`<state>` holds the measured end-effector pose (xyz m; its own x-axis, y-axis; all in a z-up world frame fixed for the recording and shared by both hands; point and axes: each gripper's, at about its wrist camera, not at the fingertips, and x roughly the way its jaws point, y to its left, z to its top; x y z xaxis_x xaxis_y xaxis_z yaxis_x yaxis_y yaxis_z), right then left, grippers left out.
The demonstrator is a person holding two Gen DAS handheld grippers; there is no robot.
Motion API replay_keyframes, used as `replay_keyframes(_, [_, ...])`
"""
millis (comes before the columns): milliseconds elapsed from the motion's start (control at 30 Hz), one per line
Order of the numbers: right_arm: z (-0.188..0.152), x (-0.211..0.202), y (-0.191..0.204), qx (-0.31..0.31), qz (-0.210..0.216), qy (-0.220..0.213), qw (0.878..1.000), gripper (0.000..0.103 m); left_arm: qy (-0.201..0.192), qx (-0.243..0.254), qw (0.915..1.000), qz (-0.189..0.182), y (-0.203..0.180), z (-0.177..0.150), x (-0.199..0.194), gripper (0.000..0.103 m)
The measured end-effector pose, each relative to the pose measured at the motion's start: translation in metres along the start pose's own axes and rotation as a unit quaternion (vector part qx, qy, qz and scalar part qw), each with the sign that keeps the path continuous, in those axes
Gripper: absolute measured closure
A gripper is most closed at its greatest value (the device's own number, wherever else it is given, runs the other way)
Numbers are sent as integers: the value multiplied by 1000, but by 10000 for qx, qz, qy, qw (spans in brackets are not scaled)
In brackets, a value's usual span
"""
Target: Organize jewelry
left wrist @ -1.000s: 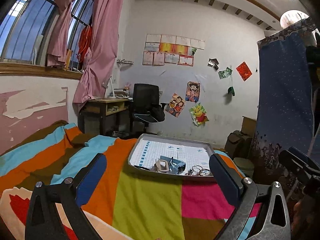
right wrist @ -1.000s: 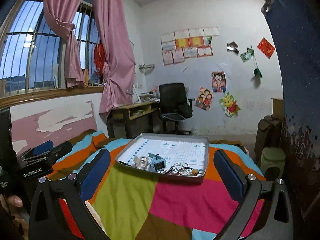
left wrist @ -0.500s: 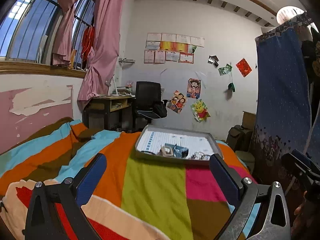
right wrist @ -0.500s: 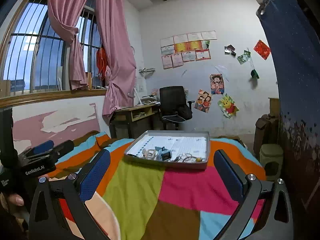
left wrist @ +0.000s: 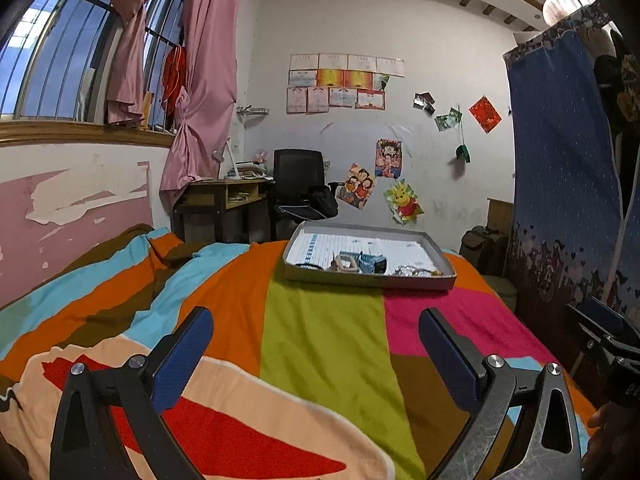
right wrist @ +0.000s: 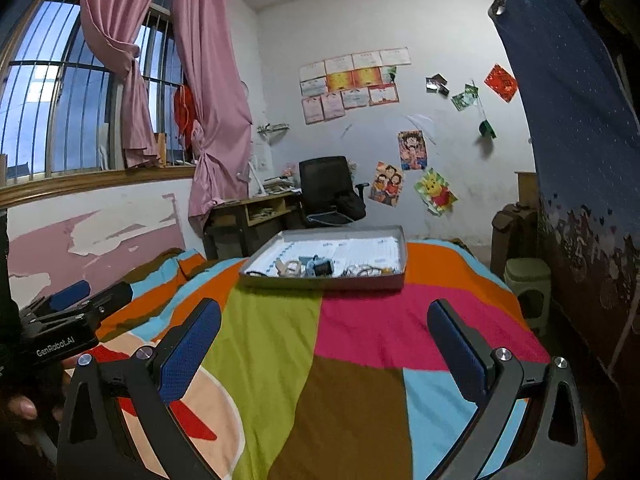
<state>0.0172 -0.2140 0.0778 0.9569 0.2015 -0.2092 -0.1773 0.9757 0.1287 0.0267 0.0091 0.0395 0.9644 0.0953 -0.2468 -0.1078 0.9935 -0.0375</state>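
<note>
A grey shallow tray lies on the far part of the bed; it also shows in the right wrist view. In it sit a small blue box, a pale beige piece and a tangle of thin jewelry; the same blue box and jewelry show in the right wrist view. My left gripper is open and empty, low over the blanket, well short of the tray. My right gripper is open and empty too, beside it.
The bed carries a striped multicolour blanket. Beyond it stand a wooden desk and a black office chair. A dark blue curtain hangs on the right. A green stool stands by the bed's right side.
Both grippers have drawn back from the tray and dropped lower over the blanket; the tray looks smaller and farther off. Both stay open.
</note>
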Motion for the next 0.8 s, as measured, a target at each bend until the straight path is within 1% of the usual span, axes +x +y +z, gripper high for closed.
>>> replay_keyframes(233, [-20,8,10,-81,-120,276,9995,1,6,118,9999,6,10,-18,-2,0])
replay_keyframes(367, [-32,17,12,-142,-271,500,9983,1,134,26,9999,-42,20,-23,1,0])
replay_keyframes(567, [-42,22,10,-134,-423,600,9972,1,348,-239,9990,-164,32,-33,11,0])
replay_keyframes(800, [-46,29,10,-66,-494,617,9969,1,424,-199,9987,-212,34,-41,21,0])
